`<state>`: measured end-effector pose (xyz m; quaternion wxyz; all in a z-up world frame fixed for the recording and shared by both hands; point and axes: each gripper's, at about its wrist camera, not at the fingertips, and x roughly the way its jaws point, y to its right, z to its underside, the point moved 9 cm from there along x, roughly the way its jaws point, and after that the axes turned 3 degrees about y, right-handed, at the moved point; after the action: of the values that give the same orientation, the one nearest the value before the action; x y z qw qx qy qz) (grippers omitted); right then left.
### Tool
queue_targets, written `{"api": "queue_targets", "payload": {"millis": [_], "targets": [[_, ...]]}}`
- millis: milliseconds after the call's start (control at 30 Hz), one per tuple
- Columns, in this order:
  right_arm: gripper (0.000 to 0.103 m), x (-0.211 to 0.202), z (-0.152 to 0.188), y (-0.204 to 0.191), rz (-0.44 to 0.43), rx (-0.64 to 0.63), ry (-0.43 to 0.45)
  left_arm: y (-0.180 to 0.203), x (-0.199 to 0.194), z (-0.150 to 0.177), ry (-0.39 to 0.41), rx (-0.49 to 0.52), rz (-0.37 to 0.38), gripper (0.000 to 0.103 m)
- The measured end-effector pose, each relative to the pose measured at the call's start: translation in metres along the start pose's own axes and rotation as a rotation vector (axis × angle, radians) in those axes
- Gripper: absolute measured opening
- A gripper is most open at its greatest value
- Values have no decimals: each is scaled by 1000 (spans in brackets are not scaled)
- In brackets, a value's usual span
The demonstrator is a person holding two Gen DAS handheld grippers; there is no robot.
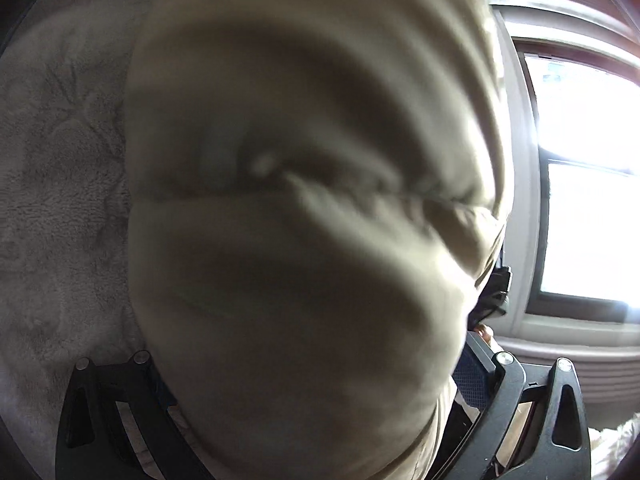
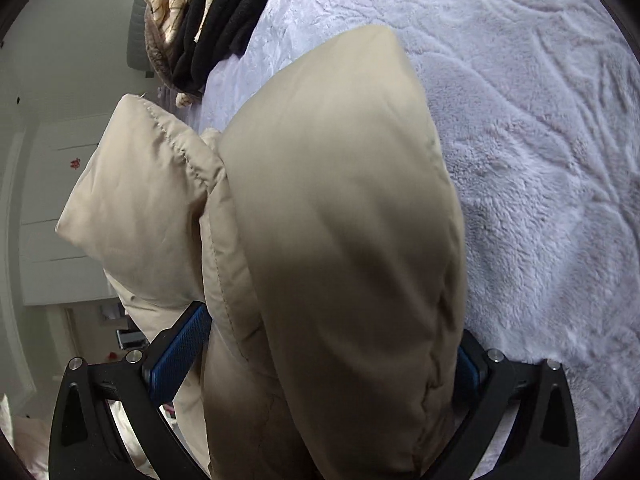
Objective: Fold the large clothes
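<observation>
A beige puffer jacket [image 1: 304, 216] fills the left wrist view, blurred and very close. My left gripper [image 1: 312, 408] is shut on a thick bunch of it; its black fingers show only at the bottom corners. In the right wrist view the same beige jacket [image 2: 340, 240] bulges between the blue-padded fingers [image 2: 180, 356] of my right gripper [image 2: 324, 364], which is shut on it. The jacket hangs lifted above the fluffy bed cover [image 2: 540, 160]. A quilted flap sticks out to the left.
A pile of black and striped cream clothes [image 2: 200, 20] lies at the far edge of the bed. A bright window [image 1: 580, 180] is to the right in the left wrist view. White cabinets [image 2: 52, 220] stand beyond the bed on the left.
</observation>
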<state>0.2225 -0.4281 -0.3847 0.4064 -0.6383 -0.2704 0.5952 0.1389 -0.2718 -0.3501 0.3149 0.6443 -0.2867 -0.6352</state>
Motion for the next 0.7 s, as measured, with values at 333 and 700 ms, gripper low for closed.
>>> {"api": "queue_targets", "payload": {"millis": [333, 700], "targets": [[51, -14, 14, -45, -79, 7, 55, 54, -26, -1, 102, 150, -73, 86], [51, 42, 38, -153, -126, -97, 81, 34, -130, -15, 192, 199, -76, 86]]}}
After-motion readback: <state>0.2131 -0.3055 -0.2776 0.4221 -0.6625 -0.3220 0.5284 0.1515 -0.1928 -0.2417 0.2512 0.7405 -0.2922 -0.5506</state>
